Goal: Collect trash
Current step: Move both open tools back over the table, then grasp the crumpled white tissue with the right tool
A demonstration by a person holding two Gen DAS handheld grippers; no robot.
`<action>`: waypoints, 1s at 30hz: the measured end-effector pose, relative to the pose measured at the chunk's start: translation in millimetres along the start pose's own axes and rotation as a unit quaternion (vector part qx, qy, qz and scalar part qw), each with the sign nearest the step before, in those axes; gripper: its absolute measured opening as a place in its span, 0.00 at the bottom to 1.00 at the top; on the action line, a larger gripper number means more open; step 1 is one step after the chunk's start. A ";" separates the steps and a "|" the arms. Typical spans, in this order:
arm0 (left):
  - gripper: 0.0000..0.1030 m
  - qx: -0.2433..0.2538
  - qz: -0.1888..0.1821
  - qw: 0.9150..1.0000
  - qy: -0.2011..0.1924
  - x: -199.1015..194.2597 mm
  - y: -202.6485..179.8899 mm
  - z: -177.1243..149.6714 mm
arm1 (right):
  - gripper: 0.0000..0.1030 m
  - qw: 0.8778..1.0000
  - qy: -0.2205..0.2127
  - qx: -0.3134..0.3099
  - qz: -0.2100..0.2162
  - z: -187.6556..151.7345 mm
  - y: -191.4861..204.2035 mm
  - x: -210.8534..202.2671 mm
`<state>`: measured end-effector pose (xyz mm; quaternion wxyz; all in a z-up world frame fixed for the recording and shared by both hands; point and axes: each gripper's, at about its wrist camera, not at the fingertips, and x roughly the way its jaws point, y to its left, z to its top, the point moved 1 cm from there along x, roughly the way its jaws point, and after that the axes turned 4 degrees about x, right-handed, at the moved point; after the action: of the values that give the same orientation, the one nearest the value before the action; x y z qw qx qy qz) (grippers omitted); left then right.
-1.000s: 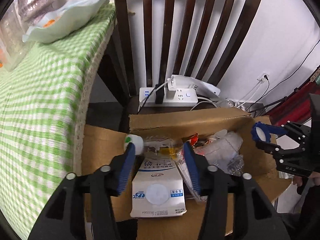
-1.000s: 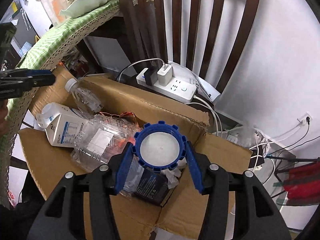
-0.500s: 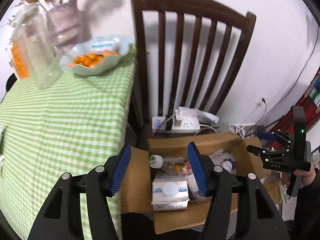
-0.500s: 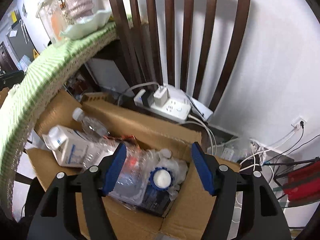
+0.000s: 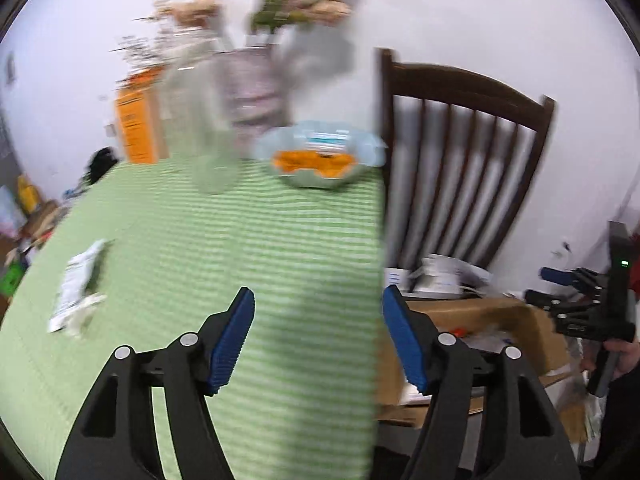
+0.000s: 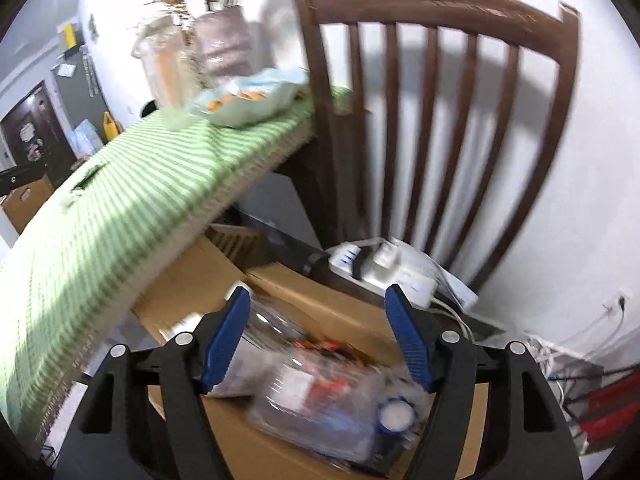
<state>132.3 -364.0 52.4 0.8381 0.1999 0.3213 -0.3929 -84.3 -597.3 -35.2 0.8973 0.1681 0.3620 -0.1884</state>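
My left gripper point(image 5: 318, 336) is open and empty above the green checked tablecloth point(image 5: 240, 260). A crumpled white wrapper point(image 5: 78, 284) lies on the cloth at the left. My right gripper point(image 6: 316, 334) is open and empty above the cardboard box point(image 6: 320, 308) beside the table. The box holds clear plastic bottles point(image 6: 320, 396) and a jar with a blue lid point(image 6: 396, 414). The box point(image 5: 500, 320) and the right gripper point(image 5: 580, 304) also show at the right of the left wrist view.
A bowl of orange food point(image 5: 320, 160), a glass jar point(image 5: 192, 120), an orange box point(image 5: 138, 120) and a vase point(image 5: 256, 92) stand at the table's far end. A dark wooden chair point(image 6: 440, 120) stands behind the box, with a white power strip point(image 6: 384, 268) on its seat.
Both grippers have risen away from the box. The left one has swung left over the table. The jar with the blue lid, held by the right gripper a second ago, lies in the box.
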 end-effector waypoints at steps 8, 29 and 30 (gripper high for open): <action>0.81 -0.111 0.138 0.984 0.006 -31.2 152.7 -53.2 | 0.69 0.993 -0.041 -0.085 0.070 48.1 103.6 11.4; 0.82 -0.231 0.147 0.959 0.076 0.0 352.8 -153.7 | 0.69 0.931 0.051 -0.292 0.215 81.2 461.6 152.5; 0.82 -0.234 0.155 0.957 0.077 -3.3 358.3 -159.1 | 0.69 0.927 0.054 -0.302 0.216 77.8 476.8 160.1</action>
<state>352.0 -49.8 -29.3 0.8847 0.0750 0.4329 -0.1558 287.3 -250.0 -17.6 0.9037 -0.0269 0.4044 0.1378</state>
